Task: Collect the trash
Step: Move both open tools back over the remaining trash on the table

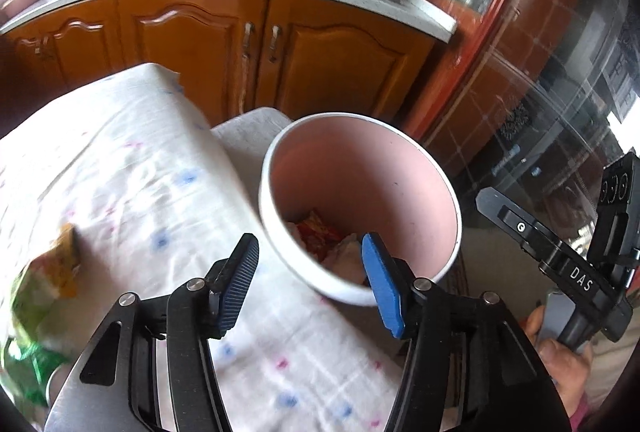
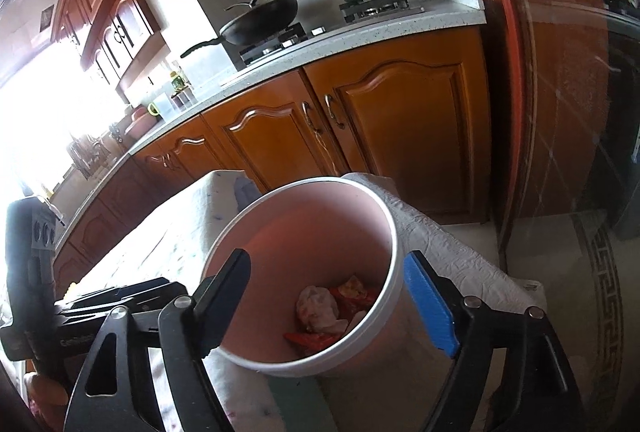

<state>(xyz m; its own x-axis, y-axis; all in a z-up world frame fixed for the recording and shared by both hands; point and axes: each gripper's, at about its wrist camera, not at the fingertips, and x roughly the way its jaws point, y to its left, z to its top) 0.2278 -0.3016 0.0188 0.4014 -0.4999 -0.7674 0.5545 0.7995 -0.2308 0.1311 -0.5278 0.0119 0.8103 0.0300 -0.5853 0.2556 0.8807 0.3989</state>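
Both tongs, left (image 1: 310, 272) and right (image 2: 332, 306), gaping, empty, over bin (image 1: 456, 220) beside table (image 1: 132, 168). Remaining wrapper (image 1: 44, 292), blurred, probably lengthwise toward camera, left of left tongs: nearer.

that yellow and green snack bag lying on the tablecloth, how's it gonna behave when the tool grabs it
The snack bag looks like thin crinkled film, so it will probably crumple and flop rather than hold shape. It seems light and likely to slide on the tablecloth if nudged. The open left tool may slip off glossy film unless it pinches a fold. The view is blurred.
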